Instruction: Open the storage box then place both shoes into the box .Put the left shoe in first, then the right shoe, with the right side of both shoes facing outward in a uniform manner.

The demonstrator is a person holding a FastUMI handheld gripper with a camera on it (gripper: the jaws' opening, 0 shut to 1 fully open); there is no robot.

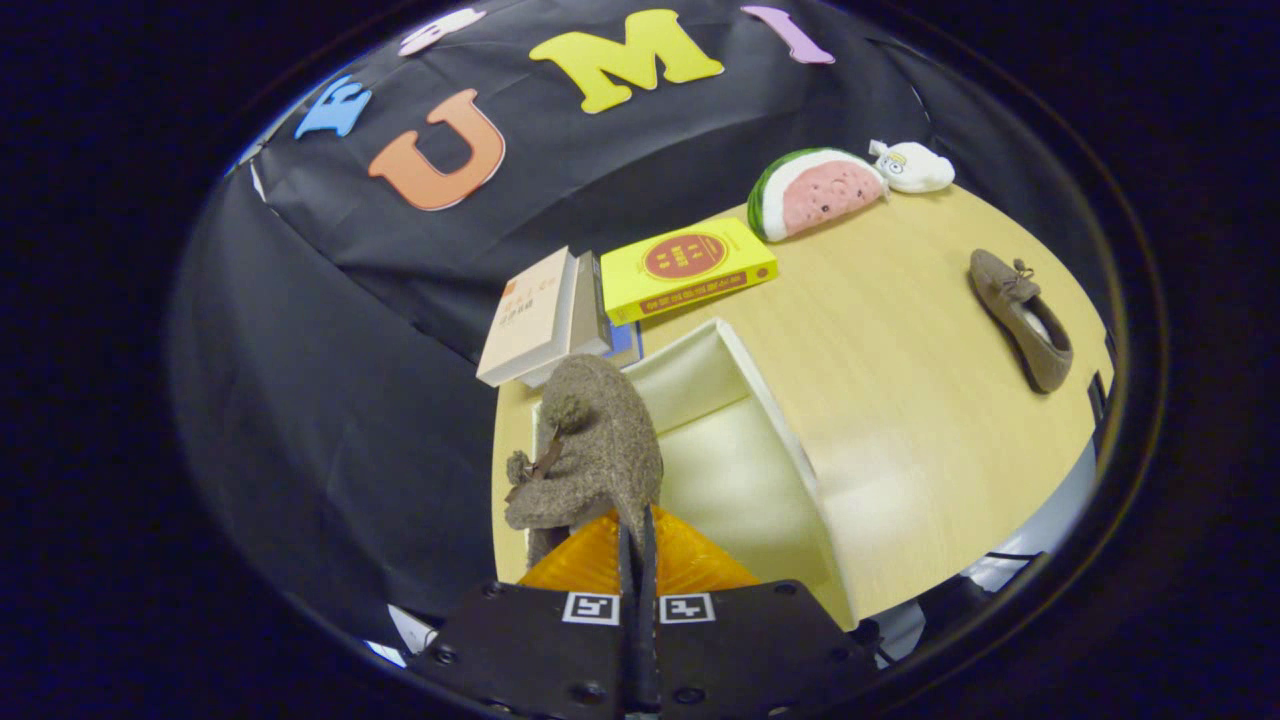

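Gripper view: gripper [636, 535] fingers clamped together on one brown shoe [590, 445] above the open storage box [745, 440] (other shoe [1022, 318] well apart on table); lower it level, right side outward.

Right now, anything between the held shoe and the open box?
Nothing visible. The gripper is shut on the brown shoe, which hangs over the open white storage box. The other shoe lies apart on the table.
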